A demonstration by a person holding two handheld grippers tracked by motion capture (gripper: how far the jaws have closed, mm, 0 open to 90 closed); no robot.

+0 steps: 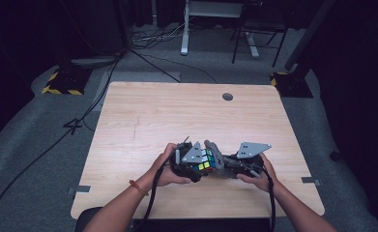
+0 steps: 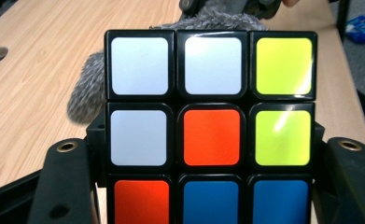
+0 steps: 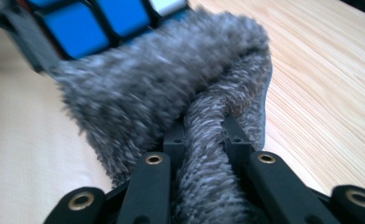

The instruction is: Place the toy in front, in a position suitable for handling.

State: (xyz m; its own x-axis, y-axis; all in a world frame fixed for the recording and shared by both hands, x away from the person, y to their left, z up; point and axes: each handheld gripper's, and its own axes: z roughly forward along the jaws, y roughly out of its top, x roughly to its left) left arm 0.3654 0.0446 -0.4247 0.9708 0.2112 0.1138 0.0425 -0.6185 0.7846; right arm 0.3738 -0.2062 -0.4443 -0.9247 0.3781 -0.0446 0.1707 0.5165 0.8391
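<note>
Near the front edge of the table point(image 1: 143, 116), between our two hands, we hold a puzzle cube point(image 1: 205, 162) with mixed white, yellow, orange and blue stickers. Our left tool point(image 2: 208, 186) is clamped on it, a black jaw against each side, so one face stands square to the left gripper view and the cube stays steady while it is worked on. Against its far side we press a grey fluffy cloth point(image 3: 171, 102), which our right tool point(image 3: 208, 144) pinches tight, the jaws drawn narrow on a bunched fold; a firm bite like that keeps the pile from slipping out as it rubs. In the right gripper view the cloth lies against the cube's blue row, touching it. We judge this to be a wiping step: one hand fixes the cube, the other brings the cloth across its faces. Both tools meet low over the wood, close to us, where our forearms can brace. Beyond them the tabletop carries a round cable hole point(image 1: 227, 96).
</note>
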